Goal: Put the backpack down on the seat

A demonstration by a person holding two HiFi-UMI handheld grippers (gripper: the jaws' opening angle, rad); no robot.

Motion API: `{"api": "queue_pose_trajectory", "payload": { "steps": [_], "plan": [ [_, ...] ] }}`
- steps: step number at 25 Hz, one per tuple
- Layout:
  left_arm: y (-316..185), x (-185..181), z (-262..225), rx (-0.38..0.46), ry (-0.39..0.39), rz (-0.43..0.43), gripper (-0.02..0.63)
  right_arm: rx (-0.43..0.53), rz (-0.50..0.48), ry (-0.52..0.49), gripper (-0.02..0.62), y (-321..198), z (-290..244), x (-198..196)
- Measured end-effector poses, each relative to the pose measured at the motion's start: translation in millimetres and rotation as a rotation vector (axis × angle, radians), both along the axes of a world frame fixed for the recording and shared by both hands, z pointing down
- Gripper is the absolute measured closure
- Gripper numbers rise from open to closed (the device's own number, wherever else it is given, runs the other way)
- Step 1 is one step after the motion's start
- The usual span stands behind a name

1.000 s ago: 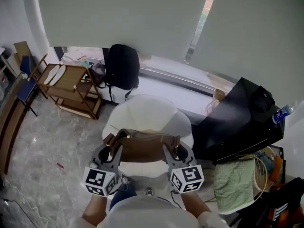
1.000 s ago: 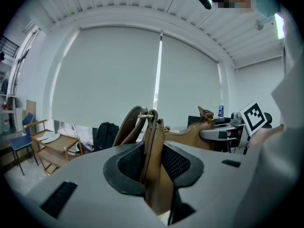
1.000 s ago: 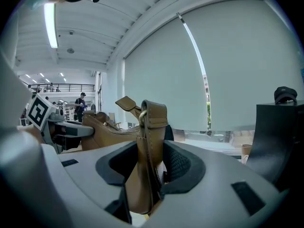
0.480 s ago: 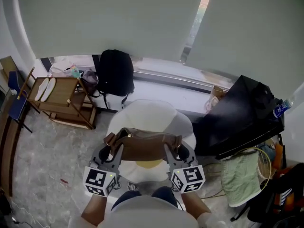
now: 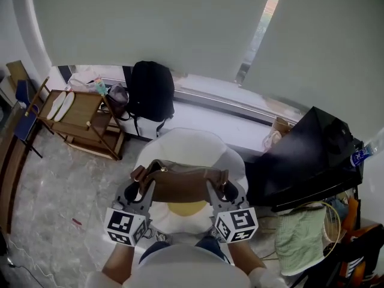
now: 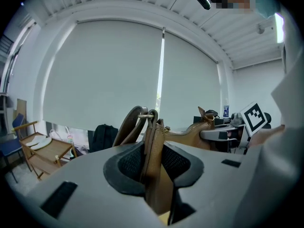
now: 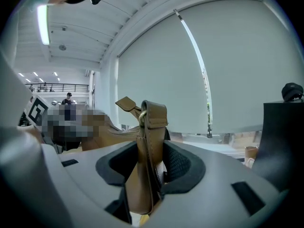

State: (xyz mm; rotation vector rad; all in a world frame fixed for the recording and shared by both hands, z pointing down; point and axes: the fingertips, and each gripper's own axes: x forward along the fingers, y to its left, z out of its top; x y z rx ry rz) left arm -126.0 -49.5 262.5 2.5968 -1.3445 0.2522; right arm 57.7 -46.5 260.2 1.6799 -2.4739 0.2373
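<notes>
A brown leather backpack (image 5: 180,185) hangs stretched between my two grippers, just above a round white seat (image 5: 186,144) with a yellow patch (image 5: 186,209) showing under the bag. My left gripper (image 5: 137,186) is shut on the bag's left end by the strap ring. In the left gripper view the brown leather (image 6: 153,141) is pinched between the dark pads (image 6: 130,163). My right gripper (image 5: 221,186) is shut on the bag's right end. The right gripper view shows the strap tab (image 7: 151,137) clamped between its pads (image 7: 178,165). Whether the bag's underside touches the seat is hidden.
A black backpack (image 5: 153,90) leans on the window ledge behind the seat. A wooden trolley (image 5: 81,110) stands at the left and a blue chair (image 5: 24,95) at the far left. A black case (image 5: 306,155) and a green cloth (image 5: 298,236) crowd the right.
Both grips on the brown bag are the same. The head view has shifted over the room, and a yellow patch of the seat has come into sight under the bag.
</notes>
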Motion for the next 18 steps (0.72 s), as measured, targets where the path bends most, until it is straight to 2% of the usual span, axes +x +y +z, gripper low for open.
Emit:
{"api": "queue_pose_trajectory", "payload": {
  "steps": [4, 9, 12, 18],
  "plan": [
    [-8, 14, -6, 0.041, 0.012, -0.082, 0.488, 0.000, -0.076, 0.006, 0.417, -15, -4, 15],
    [-14, 33, -1, 0.031, 0.017, -0.152, 0.488, 0.000, -0.141, 0.015, 0.417, -35, -4, 34],
    [-19, 43, 0, 0.037, 0.021, -0.177, 0.488, -0.008, -0.161, 0.016, 0.417, -44, 0, 43],
    [-28, 47, 20, -0.006, 0.015, -0.194, 0.488, -0.040, -0.169, 0.009, 0.417, -56, 22, 47]
  ]
}}
